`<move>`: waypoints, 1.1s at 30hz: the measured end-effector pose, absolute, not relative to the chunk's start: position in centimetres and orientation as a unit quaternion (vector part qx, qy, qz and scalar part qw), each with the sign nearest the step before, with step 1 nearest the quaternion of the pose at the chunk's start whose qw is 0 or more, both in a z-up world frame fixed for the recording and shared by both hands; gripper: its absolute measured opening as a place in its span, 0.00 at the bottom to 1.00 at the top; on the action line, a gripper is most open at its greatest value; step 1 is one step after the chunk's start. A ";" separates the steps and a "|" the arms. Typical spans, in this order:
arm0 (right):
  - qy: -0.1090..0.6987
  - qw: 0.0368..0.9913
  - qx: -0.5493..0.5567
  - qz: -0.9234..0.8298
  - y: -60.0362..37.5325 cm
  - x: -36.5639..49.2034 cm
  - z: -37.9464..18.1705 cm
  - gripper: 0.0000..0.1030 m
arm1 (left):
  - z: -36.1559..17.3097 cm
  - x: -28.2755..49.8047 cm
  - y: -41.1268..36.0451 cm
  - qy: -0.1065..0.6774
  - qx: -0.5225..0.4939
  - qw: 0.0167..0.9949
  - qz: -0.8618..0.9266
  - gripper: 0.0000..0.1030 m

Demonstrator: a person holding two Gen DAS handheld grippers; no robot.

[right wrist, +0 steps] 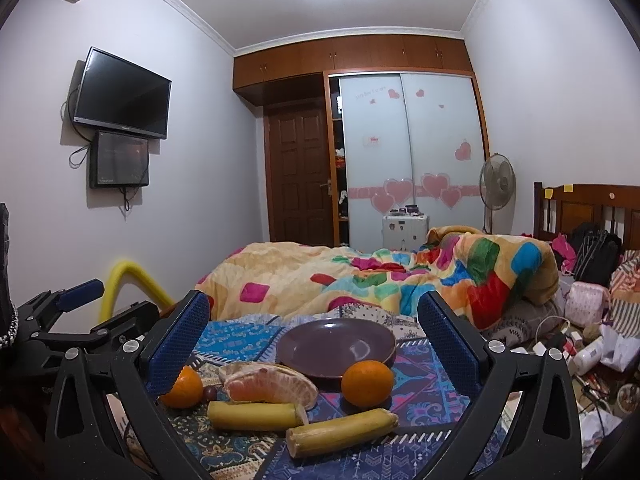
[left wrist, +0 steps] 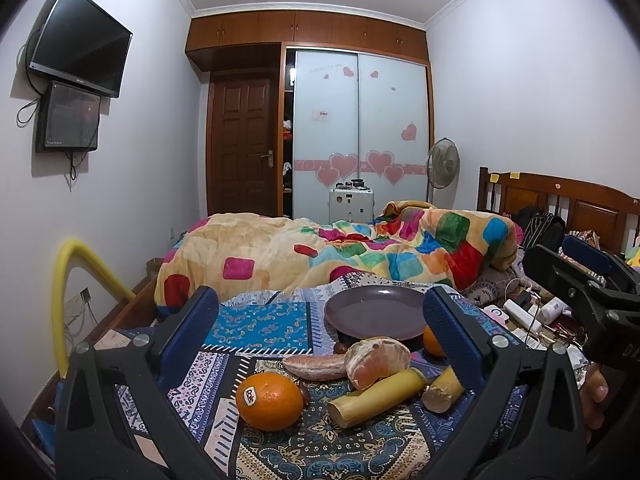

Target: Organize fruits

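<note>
Both tongs spread wide, holding nothing, hovering over the patterned cloth (left wrist: pixel 260 320) on the bed

Left tongs (left wrist: pixel 320 328): blue pads well apart, fruit pile framed between them. Right tongs (right wrist: pixel 316 340): same, open and empty. Right tongs also seen at right edge of left view, a hand (left wrist: pixel 596 400) below them; left tongs seen at left edge of right view

Fruit layout on the cloth:
- Purple plate (left wrist: pixel 374 312) at the far side of the pile, nothing on it
- Stickered orange (left wrist: pixel 270 400) nearest in left view, left of pile; partly hidden behind left pad in right view
- Second orange (right wrist: pixel 367 383) just in front of plate rim, right side, appears to touch or nearly touch it
- Peeled citrus half (left wrist: pixel 378 360), segments exposed, middle of pile, just in front of plate
- Reddish-brown oblong piece (left wrist: pixel 316 366) lying left of the peeled citrus, touching it; can't tell what it is
- Two yellow cane-like stalk pieces: one (right wrist: pixel 256 416) just in front of peeled citrus, other (right wrist: pixel 344 428) nearer the camera and to the right, angled; near ends close together
- Small dark round fruit (right wrist: pixel 211 392) between stickered orange and peeled citrus

Colourful quilt (right wrist: pixel 360 276) bunched behind plate. Clutter of cables and bottles (right wrist: pixel 580 352) on the right side of the bed
</note>
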State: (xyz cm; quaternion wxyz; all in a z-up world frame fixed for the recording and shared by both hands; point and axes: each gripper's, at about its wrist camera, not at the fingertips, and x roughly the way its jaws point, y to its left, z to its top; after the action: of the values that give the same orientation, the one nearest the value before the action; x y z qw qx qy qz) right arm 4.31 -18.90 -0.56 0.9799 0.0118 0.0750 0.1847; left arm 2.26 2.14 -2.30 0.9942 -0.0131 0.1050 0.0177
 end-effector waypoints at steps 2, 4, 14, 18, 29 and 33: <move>0.081 0.980 0.010 0.182 -18.8 4.6 -0.8 1.00 | -2.5 2.7 2.4 0.110 -0.015 0.994 0.017 1.00; 0.086 0.980 0.004 0.178 -18.8 5.0 -1.0 1.00 | -2.8 3.2 2.8 0.119 -0.016 0.993 0.022 1.00; 0.135 0.978 -0.057 0.146 -19.2 8.7 -3.2 1.00 | -6.3 8.1 5.9 0.216 -0.012 0.976 0.026 1.00; 0.170 0.972 -0.075 0.143 -19.4 10.7 -4.5 1.00 | -8.0 10.2 6.9 0.260 -0.020 0.965 0.020 1.00; 0.273 0.943 -0.077 0.175 -20.3 15.2 -7.4 0.99 | -12.1 13.4 8.0 0.362 -0.024 0.932 -0.001 0.96; 0.309 0.929 -0.072 0.191 -20.1 16.4 -8.2 0.91 | -12.9 13.8 8.0 0.384 -0.023 0.923 -0.007 0.88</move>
State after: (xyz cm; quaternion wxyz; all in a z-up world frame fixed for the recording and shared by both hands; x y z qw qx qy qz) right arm 16.42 -20.05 -8.22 0.9291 -0.0719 0.3085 0.1909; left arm 13.84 7.99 -12.86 0.9231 -0.0228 0.3838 -0.0072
